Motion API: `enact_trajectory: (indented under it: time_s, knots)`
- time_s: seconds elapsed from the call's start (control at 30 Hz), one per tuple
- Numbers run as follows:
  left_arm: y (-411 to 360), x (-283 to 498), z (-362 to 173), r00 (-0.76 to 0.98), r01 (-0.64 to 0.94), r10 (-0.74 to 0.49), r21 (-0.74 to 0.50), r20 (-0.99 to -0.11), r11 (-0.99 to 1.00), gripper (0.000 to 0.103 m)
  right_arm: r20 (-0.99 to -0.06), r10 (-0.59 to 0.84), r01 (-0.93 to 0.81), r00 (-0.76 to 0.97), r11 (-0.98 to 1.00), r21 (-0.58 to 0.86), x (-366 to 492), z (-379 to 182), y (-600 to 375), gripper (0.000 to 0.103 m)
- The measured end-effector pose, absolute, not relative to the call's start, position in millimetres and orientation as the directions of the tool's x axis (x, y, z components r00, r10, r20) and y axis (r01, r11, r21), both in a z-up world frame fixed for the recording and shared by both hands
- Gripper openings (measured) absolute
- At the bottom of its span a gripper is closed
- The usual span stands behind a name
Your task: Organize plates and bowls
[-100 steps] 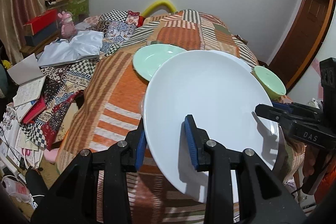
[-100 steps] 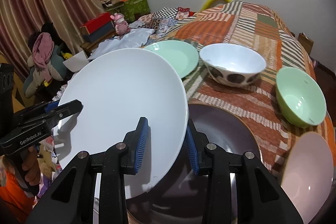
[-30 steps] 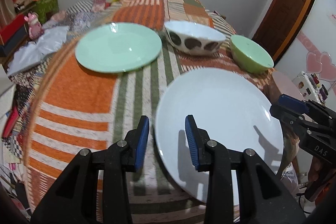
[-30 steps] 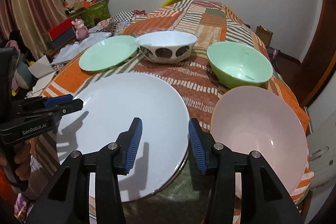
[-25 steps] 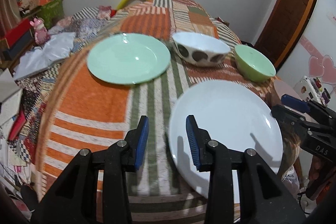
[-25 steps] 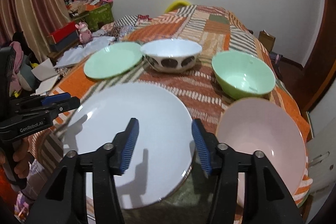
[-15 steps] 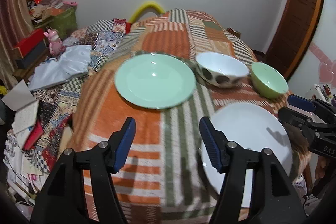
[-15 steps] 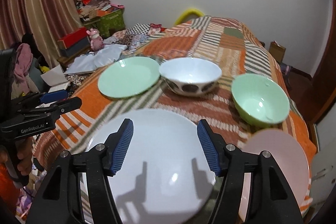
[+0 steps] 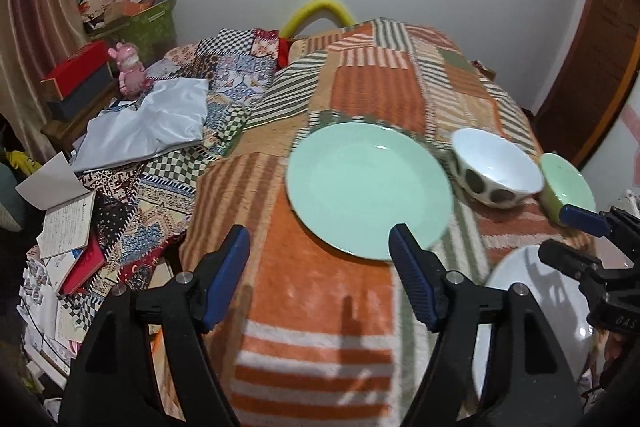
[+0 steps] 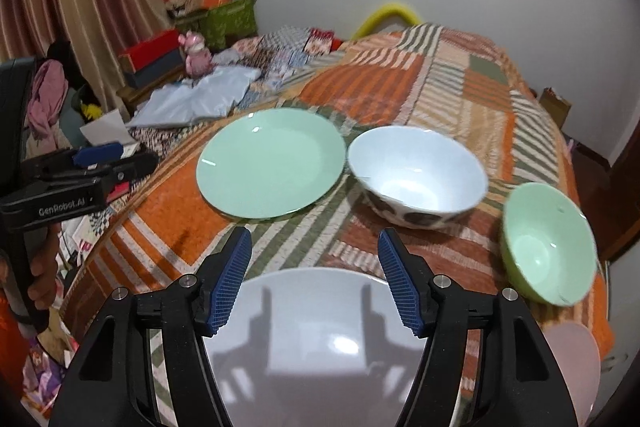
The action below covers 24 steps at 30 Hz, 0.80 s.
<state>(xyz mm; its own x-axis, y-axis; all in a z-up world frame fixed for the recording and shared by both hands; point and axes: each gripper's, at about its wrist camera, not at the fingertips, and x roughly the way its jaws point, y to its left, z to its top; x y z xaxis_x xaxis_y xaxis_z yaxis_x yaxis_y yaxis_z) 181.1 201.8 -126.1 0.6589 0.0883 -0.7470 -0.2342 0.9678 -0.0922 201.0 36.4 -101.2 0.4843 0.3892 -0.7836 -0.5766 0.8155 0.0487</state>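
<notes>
A large white plate (image 10: 320, 327) lies flat at the near edge of the table, its left part also showing as white plate (image 9: 560, 315). My right gripper (image 10: 314, 233) hovers above its far rim, open and empty. My left gripper (image 9: 318, 231) is opening with nothing between its fingers, in front of a mint green plate (image 9: 368, 187). Beyond stand a white spotted bowl (image 10: 416, 171) and a green bowl (image 10: 548, 243). A pink plate (image 10: 576, 359) lies at the near right.
An orange striped patchwork cloth (image 9: 320, 307) covers the table. Left of the table lie a silver bag (image 9: 148, 123), books and papers (image 9: 68, 223), a pink toy (image 9: 130, 69) and boxes. A wooden door (image 9: 592, 67) stands at the right.
Earlier both grippers were shut on the white plate in the air. It now lies on the table, and both grippers have drawn back from it and opened wide. The left view has swung left.
</notes>
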Motion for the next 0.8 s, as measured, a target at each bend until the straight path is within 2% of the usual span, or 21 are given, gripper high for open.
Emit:
enact_trajectory:
  time_s: [0.33,0.5,0.57,0.67,0.8]
  knots:
    - [229.1,223.9,-162.6,0.633,-0.233,0.085,-0.085,-0.769,0.969,0.069,-0.844,0.383,-0.567,0.377,0.815,0.116,245.9,-134.9,62.3,0.062]
    - [235.0,240.9,-177.4,0.610,-0.202,0.057,-0.085,-0.790,0.976,0.051,-0.862,0.380,-0.534,0.335,0.830,0.158,265.3,-148.4,66.9,0.051]
    - [236.5,247.7,-183.1,0.596,-0.195,0.049,-0.085,-0.801,0.977,0.045,-0.869,0.374,-0.530,0.324,0.832,0.160,269.7,-152.4,69.3,0.039]
    - [236.8,255.6,-191.1,0.579,-0.184,0.033,-0.091,-0.815,0.979,0.034,-0.871,0.363,-0.531,0.330,0.835,0.147,273.1,-155.4,74.6,0.037]
    - [235.3,264.4,-198.1,0.573,-0.166,0.022,-0.090,-0.819,0.982,0.033,-0.884,0.335,-0.531,0.326,0.838,0.122,276.4,-161.9,79.9,0.037]
